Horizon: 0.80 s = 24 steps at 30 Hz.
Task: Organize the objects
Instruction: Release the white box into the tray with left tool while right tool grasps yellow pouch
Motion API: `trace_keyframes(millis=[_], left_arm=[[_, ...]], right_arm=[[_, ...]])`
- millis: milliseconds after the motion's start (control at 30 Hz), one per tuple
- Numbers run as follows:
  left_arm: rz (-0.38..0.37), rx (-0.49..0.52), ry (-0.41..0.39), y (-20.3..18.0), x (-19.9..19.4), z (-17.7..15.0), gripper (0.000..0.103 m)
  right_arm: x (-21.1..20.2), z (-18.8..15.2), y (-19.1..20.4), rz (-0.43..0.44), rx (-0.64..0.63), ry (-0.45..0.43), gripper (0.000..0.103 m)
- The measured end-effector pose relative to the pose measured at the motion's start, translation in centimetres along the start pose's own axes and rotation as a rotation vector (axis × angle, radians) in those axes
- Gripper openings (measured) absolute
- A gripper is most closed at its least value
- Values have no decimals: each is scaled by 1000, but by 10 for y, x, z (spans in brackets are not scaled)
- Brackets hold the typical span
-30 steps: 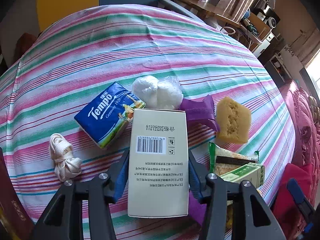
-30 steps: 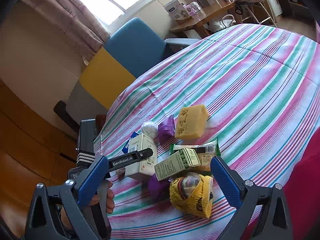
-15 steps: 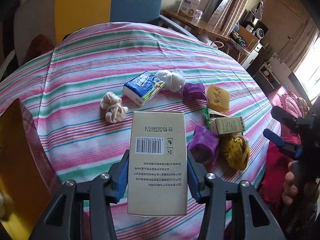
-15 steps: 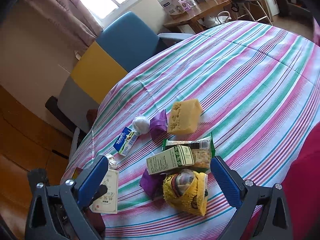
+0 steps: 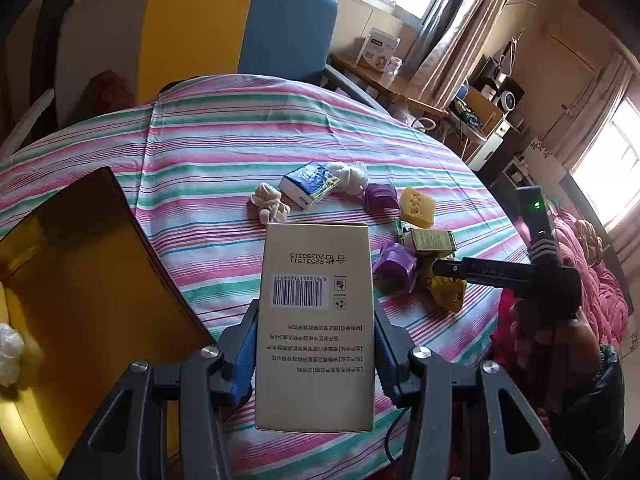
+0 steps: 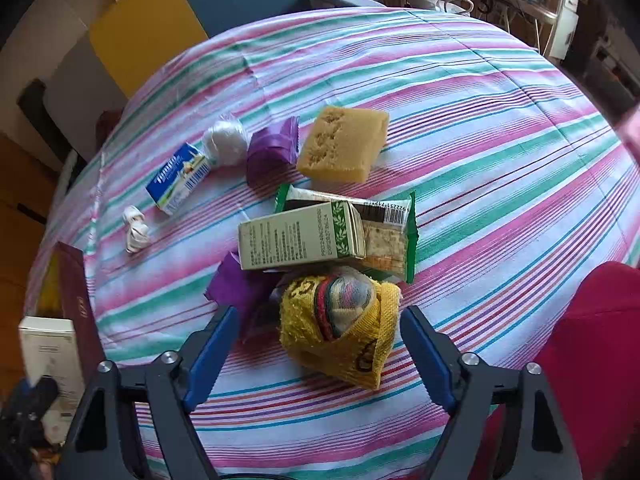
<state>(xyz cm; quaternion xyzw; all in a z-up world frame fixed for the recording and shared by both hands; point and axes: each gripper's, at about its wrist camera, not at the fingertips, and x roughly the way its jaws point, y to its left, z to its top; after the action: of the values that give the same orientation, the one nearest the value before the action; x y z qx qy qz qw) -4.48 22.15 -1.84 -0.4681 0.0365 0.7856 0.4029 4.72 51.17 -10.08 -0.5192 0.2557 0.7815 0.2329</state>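
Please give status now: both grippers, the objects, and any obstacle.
Left gripper shut on beige box. Right gripper closing around yellow bundle, pads not touching. Purple wrapper crowds its left side.

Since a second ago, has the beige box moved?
Yes. The beige box, clamped in the left tool, has left the tissue pack behind, nearing the table's edge.

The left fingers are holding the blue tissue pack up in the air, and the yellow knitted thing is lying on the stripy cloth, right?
Not quite. The left wrist view shows the left gripper holding a beige box with a barcode. The blue tissue pack lies on the stripy cloth. The yellow knitted thing does lie on the cloth.
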Motion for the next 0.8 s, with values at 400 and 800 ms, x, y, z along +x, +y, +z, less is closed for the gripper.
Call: trace_keyframes(millis=[400, 800], left_arm=[[54, -189, -86, 71, -56, -33, 50], [307, -494, -84, 185, -112, -90, 50]], right_arm=[[14, -4, 25, -119, -146, 41, 46], [7, -8, 29, -52, -181, 3, 45]])
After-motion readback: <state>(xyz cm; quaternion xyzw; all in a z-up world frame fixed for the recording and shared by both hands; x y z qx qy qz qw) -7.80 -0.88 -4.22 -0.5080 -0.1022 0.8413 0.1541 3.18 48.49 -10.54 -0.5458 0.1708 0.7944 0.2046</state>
